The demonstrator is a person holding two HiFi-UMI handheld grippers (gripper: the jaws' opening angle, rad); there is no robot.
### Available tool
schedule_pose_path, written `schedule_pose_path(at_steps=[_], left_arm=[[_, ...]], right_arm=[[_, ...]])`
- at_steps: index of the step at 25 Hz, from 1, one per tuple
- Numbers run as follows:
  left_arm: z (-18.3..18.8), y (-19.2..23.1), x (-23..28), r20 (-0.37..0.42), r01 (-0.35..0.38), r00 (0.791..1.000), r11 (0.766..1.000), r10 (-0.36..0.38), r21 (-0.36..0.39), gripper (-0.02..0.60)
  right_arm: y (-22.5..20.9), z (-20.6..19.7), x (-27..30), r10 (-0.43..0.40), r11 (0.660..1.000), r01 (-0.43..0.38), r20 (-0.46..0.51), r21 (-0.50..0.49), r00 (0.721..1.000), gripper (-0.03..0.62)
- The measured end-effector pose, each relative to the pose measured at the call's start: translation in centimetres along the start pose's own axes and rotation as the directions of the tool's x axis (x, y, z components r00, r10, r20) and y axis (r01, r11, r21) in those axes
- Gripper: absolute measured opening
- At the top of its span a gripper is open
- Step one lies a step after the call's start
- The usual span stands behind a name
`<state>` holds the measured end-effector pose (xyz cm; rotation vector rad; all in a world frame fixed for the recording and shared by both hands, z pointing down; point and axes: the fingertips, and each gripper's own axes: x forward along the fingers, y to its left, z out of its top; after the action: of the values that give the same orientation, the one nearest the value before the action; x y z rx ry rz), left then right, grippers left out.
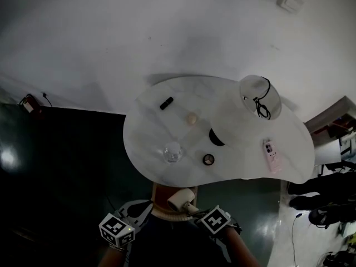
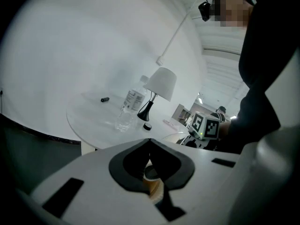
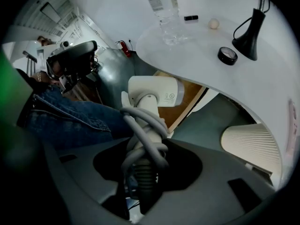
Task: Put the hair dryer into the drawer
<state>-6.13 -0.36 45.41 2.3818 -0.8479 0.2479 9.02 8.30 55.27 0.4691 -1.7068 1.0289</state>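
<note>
**Head view:** hair dryer (image 1: pixel 179 199) sits below near edge of white table (image 1: pixel 147 132), over tan wooden drawer (image 1: pixel 160 192). Right gripper (image 1: pixel 196 210) at dryer handle. Left gripper (image 1: pixel 133 211) just beside, on left.

**Left gripper view:** jaw tips meet, nothing pinched. Dryer's round grille and tan wood visible beyond them. Lamp (image 2: pixel 161 86) and bottle (image 2: pixel 129 107) upright on table.

**Right gripper view:** jaws clamp dryer handle, grey cord (image 3: pixel 143 125) wound round it. White dryer body hangs over the brown drawer, below table edge.

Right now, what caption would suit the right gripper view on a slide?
Right tongs grip a white hair dryer by its cord-wrapped handle, close to the edge of the white table.
</note>
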Motion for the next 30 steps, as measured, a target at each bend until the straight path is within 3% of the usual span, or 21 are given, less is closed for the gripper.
schedule_pose_path(at_steps=[13, 30], left_arm=[[-0.4, 5.4, 0.9, -0.074, 0.070, 0.995, 0.998, -0.070, -0.003, 0.008], [-3.2, 7.6, 1.8, -0.112, 0.106, 0.987, 0.992, -0.112, -0.063, 0.008]], right_arm=[[0.1, 3.2, 3.1, -0.033, 0.989, 0.030, 0.019, 0.143, 0.999, 0.184], [-0.3, 3.9, 6.0, -0.069, 0.973, 0.067, 0.002, 0.223, 0.998, 0.184]])
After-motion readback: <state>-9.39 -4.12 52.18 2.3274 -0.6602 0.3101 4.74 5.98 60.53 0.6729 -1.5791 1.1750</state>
